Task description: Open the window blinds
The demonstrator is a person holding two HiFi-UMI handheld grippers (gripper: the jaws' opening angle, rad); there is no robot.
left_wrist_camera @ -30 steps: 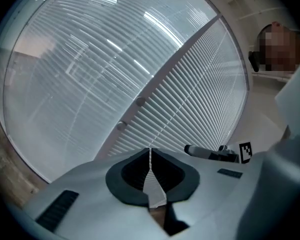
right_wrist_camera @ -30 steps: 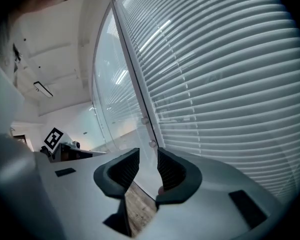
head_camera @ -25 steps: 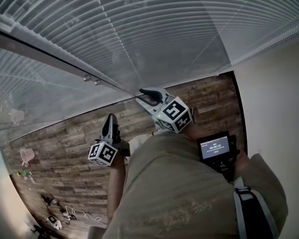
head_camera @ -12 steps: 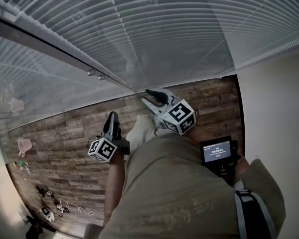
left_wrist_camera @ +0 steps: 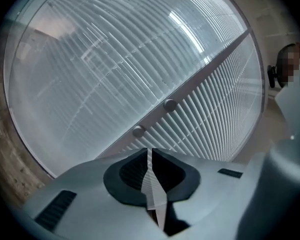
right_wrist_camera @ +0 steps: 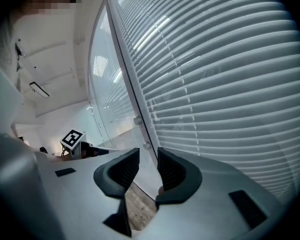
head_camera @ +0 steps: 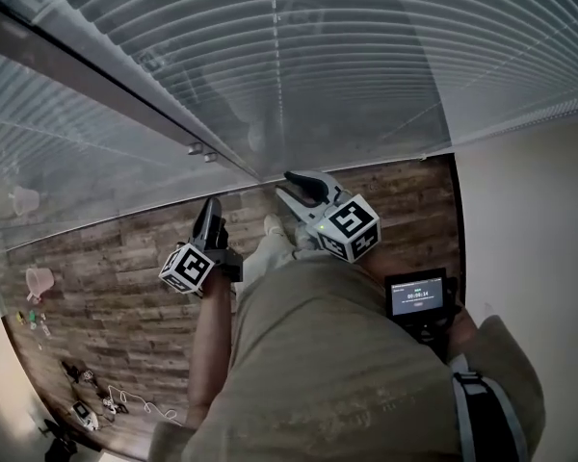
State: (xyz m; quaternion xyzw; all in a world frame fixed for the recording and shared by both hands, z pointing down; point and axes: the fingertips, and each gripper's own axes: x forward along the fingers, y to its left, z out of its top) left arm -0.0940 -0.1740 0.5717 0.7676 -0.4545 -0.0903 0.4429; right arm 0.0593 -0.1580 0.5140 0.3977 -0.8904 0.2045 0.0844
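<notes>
The blinds [head_camera: 366, 56] are hanging shut over the window in front of the person, so nothing is opening yet, while the left gripper [head_camera: 211, 210] is pressing its jaws together on nothing and the right gripper [head_camera: 291, 186] is holding its jaws spread and empty.

Pale grey blinds [head_camera: 366, 56], striped by slats, ahead of the left tool [head_camera: 210, 210] and right tool [head_camera: 297, 186]; brown plank floor [head_camera: 96, 258] below; their cubes [head_camera: 349, 227] black-and-white.
</notes>
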